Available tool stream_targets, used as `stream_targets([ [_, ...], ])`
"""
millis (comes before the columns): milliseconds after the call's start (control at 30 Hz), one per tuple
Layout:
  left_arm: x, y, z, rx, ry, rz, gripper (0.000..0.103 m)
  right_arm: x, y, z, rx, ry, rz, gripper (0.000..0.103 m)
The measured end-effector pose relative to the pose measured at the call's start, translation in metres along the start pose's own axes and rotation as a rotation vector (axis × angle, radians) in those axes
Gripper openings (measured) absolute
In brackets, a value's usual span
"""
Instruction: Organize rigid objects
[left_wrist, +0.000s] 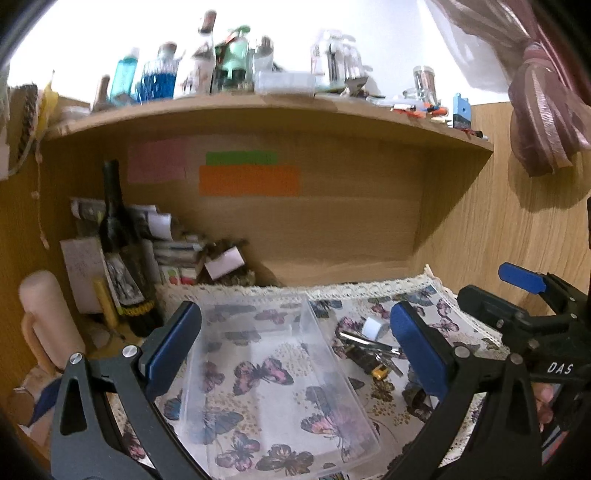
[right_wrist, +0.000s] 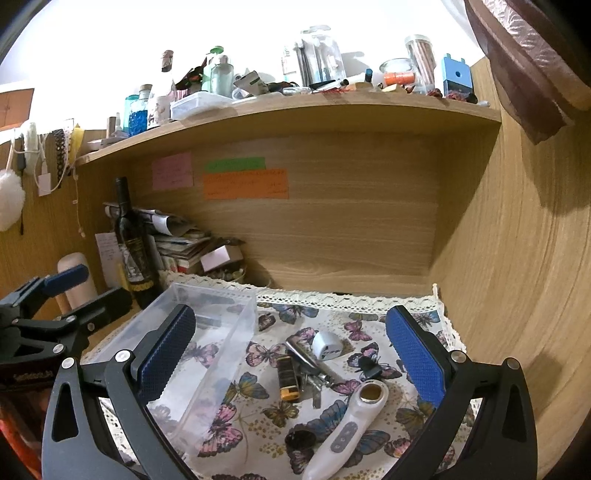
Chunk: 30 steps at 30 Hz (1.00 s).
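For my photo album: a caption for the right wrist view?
Open right gripper over keys and white handheld device, beside an empty clear box.

Left black two-finger gripper with blue pads (left_wrist: 295, 350) held level, jaws spread wide, nothing between them. Right black two-finger gripper with blue pads (right_wrist: 291, 358) likewise wide apart and unladen, positioned just beside the left, both pointed forward and slightly downward.

Left gripper (left_wrist: 295, 350) spread wide above a clear plastic box (left_wrist: 280, 387) on a butterfly-print cloth (left_wrist: 443, 306).

To the box's right lie keys (left_wrist: 369, 354) and a small white object (left_wrist: 373, 328); the right gripper (left_wrist: 517, 295) shows at the edge. A dark wine bottle (left_wrist: 122, 251) stands at back left under a cluttered shelf (left_wrist: 258, 107).
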<state>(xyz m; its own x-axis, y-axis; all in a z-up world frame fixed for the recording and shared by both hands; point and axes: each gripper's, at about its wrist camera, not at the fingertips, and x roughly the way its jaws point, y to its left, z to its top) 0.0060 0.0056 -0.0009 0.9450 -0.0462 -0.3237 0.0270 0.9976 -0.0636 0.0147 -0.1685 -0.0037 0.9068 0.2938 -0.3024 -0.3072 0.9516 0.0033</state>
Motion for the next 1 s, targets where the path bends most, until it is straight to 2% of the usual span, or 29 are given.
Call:
stream_targets([
  [67, 0.005, 0.008, -0.002, -0.023, 0.028, -0.014, 0.103, 0.002, -0.002, 0.0, 0.002, 0.004, -0.007, 0.103],
  [100, 0.008, 0.011, -0.003, -0.032, 0.039, -0.012, 0.098, 0.003, -0.002, -0.001, 0.001, 0.008, -0.011, 0.101],
  [133, 0.011, 0.016, -0.003, -0.04, 0.061, -0.004, 0.087, 0.005, -0.003, -0.001, -0.001, 0.014, -0.017, 0.099],
  [200, 0.019, 0.024, -0.005, -0.054, 0.103, 0.006, 0.077, 0.009, -0.006, -0.002, -0.005, 0.035, -0.035, 0.088],
  [267, 0.028, 0.037, -0.007, -0.085, 0.16, -0.007, 0.072, 0.014, -0.01, -0.004, -0.007, 0.063, -0.05, 0.082],
  [333, 0.038, 0.047, -0.01, -0.093, 0.211, 0.004, 0.061, 0.02, -0.015, -0.007, -0.004, 0.09, -0.069, 0.077],
  [533, 0.063, 0.074, -0.023, -0.094, 0.35, 0.07, 0.052, 0.032, -0.033, -0.019, 0.042, 0.177, -0.093, 0.061],
  [667, 0.078, 0.097, -0.032, -0.132, 0.449, 0.073, 0.042, 0.042, -0.044, -0.029, 0.069, 0.245, -0.114, 0.052],
  [733, 0.084, 0.105, -0.037, -0.147, 0.496, 0.078, 0.033, 0.046, -0.048, -0.034, 0.078, 0.272, -0.126, 0.051],
  [867, 0.094, 0.113, -0.044, -0.148, 0.569, 0.078, 0.028, 0.053, -0.058, -0.047, 0.105, 0.324, -0.155, 0.05],
  [900, 0.095, 0.114, -0.047, -0.147, 0.588, 0.076, 0.023, 0.056, -0.06, -0.051, 0.119, 0.343, -0.159, 0.048],
  [1000, 0.097, 0.114, -0.05, -0.143, 0.626, 0.058, 0.023, 0.063, -0.066, -0.062, 0.15, 0.394, -0.163, 0.047],
])
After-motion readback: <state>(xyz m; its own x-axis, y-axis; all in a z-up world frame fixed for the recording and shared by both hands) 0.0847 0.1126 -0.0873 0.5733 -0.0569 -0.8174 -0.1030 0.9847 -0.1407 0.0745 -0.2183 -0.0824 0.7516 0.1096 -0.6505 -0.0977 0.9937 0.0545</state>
